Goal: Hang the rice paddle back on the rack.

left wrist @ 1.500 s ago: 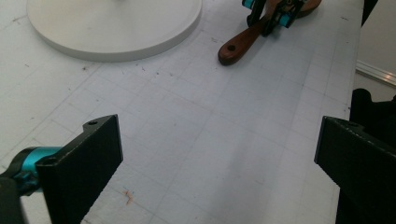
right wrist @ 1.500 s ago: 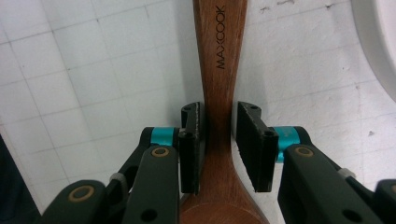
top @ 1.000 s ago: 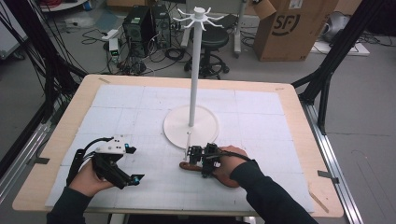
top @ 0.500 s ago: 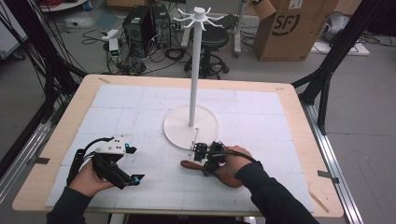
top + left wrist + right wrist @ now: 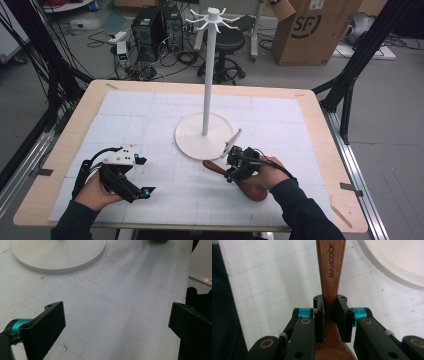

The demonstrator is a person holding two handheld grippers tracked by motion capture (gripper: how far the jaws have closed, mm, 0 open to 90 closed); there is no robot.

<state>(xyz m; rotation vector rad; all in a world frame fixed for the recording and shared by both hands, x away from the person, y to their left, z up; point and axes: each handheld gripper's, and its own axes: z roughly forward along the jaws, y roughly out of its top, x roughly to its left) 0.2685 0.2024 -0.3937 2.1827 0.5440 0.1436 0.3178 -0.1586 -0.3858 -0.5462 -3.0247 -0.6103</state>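
A wooden spoon [image 5: 331, 267] branded MAXCOOK is clamped by its handle between the 2 jaws of the right gripper [image 5: 331, 315], low in the middle of the right gripper view. The grip is taken where the handle widens toward the bowl, probably so that the long slim end stays free and points away from the hand.

In the high view the same spoon [image 5: 250, 186] is seen at the lower centre-right, its bowl under the right hand [image 5: 265, 172] and its handle tip aimed toward the middle of the frame, close to the round base of the white hanging stand [image 5: 202, 137]. The stand rises at the centre, with hooks at the top (about 6 prongs, too small to count surely), so the spoon is judged to be meant for hanging there.

The left gripper [image 5: 127, 182] is held at the lower left of the high view, over the white gridded mat [image 5: 165, 195], and its jaws are set wide apart with nothing between them, apparently kept clear of the work.
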